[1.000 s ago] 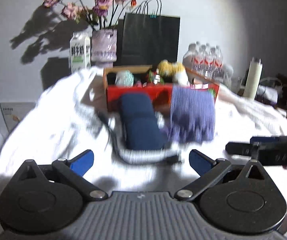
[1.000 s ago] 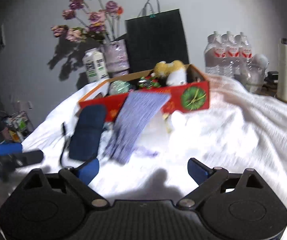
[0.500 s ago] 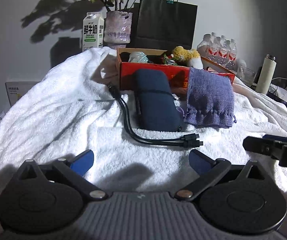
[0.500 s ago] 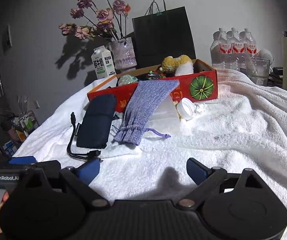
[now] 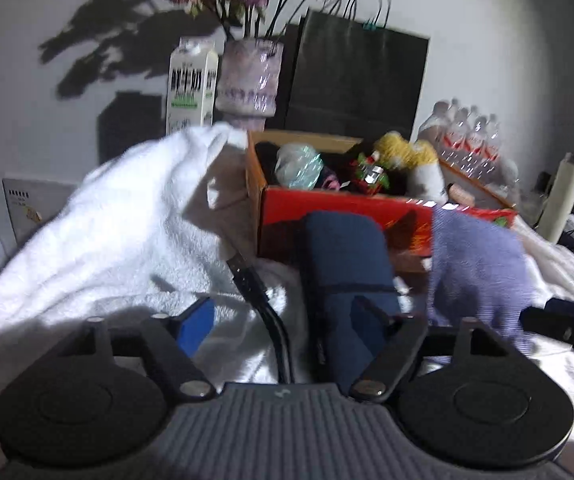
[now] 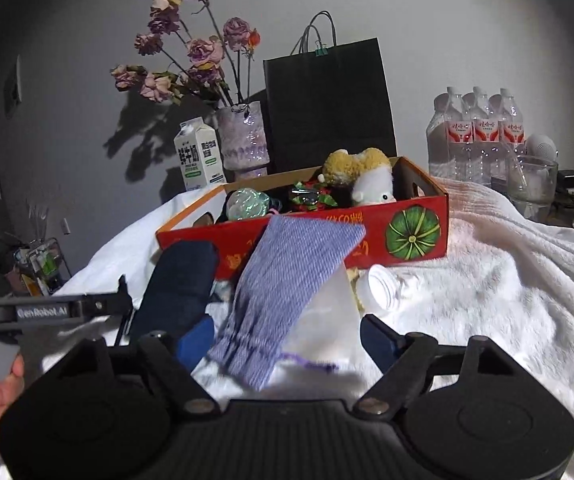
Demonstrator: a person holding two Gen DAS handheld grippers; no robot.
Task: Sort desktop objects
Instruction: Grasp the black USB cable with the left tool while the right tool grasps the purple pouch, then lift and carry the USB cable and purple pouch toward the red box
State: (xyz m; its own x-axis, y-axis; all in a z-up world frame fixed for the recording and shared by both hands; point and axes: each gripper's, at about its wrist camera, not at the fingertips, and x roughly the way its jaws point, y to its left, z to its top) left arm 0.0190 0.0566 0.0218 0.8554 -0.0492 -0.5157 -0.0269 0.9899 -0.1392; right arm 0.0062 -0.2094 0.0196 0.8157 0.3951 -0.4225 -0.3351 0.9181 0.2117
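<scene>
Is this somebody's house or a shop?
Probably a room in a home, not a shop. A fluffy white towel covers the table; a purple vase of dried roses and a white milk carton stand by the wall, and a red cardboard box holds toys.

Plain grey-white painted wall (image 6: 447, 20) running behind everything, w/ hard light coming from the front and throwing a sharp dark flower shadow (image 5: 99, 60) onto it at left. Edges of both views fading to dark, room looking dim. White fluffy terry-cloth cover (image 6: 507, 288) draping over the work surface, wrinkling toward the right. Small pale switch plate (image 6: 65, 226) sitting low on the wall at left. Cluttered dark wire rack (image 6: 41, 264) standing at far left, contents too blurry to tell.
</scene>
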